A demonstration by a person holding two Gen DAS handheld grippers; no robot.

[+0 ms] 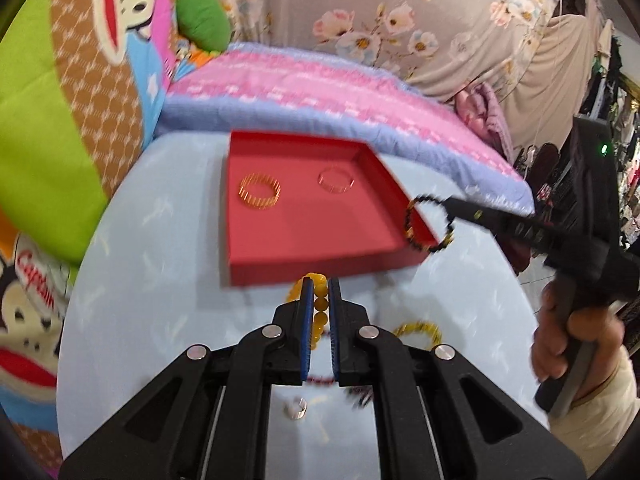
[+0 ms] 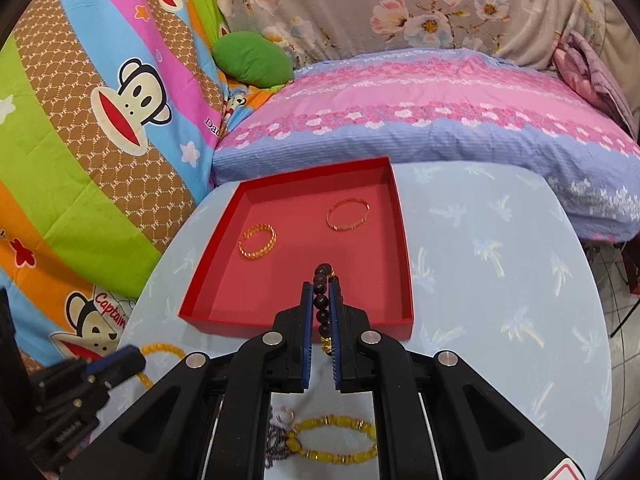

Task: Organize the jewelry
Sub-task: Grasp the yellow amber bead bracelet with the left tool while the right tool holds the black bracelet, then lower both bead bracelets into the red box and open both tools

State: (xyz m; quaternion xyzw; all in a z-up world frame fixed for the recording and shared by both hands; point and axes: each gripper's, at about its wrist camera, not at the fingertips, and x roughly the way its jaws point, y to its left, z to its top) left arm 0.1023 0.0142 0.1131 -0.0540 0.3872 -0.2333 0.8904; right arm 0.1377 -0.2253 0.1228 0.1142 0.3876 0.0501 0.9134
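Both grippers clenched on beads: left gripper (image 1: 320, 282) pinching an amber bead bracelet (image 1: 320, 304) just short of the red tray's (image 1: 320, 268) near wall; right gripper (image 2: 321, 286) nipping a dark bead bracelet (image 2: 322, 300), hanging at the tray's near right corner

Already lying inside the tray: a ribbed gold bangle (image 2: 258, 242) toward the left, a thinner gold bangle (image 2: 348, 214) toward the far right, well apart

For a clean drop, probably best:
- carry each loop fully past the tray's wall before easing the pads, lest it snag on the rim
- aim for bare red floor in the near half, clear of both bangles
- lower close before letting go, since beads bounce and roll
- take turns, one gripper at a time, to avoid crowding the near right corner

Left on the pale blue table (image 2: 500, 260), nearer than the tray: a yellow bead bracelet (image 2: 334, 438), a small silver ring (image 1: 295, 407), a dark purplish strand (image 2: 278, 440) mostly hidden behind the gripper body

Hard to make out: left view smeared by blur; lower part of each held loop masked by the pads; unclear whether more pieces lie beneath the gripper frames
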